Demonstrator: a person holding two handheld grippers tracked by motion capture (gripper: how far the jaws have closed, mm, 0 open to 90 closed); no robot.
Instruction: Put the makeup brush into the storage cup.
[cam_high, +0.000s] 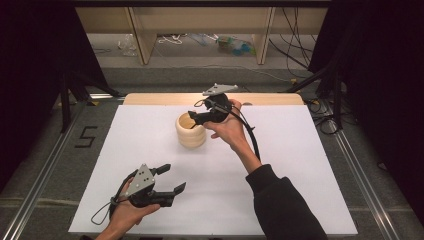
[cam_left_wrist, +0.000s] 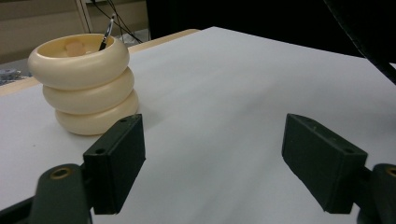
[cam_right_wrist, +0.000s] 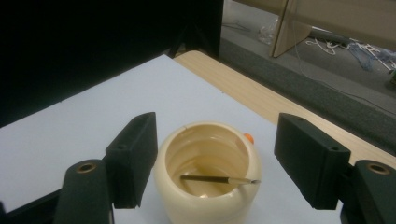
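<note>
A cream pot (cam_high: 191, 131) shaped like three stacked rings stands on the white table sheet (cam_high: 280, 165), slightly behind its middle. A thin dark brush (cam_right_wrist: 217, 178) with a pale tip lies slanted inside the pot (cam_right_wrist: 208, 186); its end pokes above the rim (cam_left_wrist: 106, 35). My right gripper (cam_high: 196, 117) hovers just over the pot's right rim, jaws open and apart from the brush (cam_right_wrist: 217, 140). My left gripper (cam_high: 172, 178) rests near the front left of the sheet, open and holding nothing (cam_left_wrist: 212, 149), pointing toward the pot (cam_left_wrist: 84, 86).
A wooden strip (cam_high: 210, 99) runs along the table's far edge. A small orange thing (cam_right_wrist: 248, 137) peeks out behind the pot. Wooden shelf legs (cam_high: 142, 40) and loose cables lie on the floor beyond. Black curtains flank both sides.
</note>
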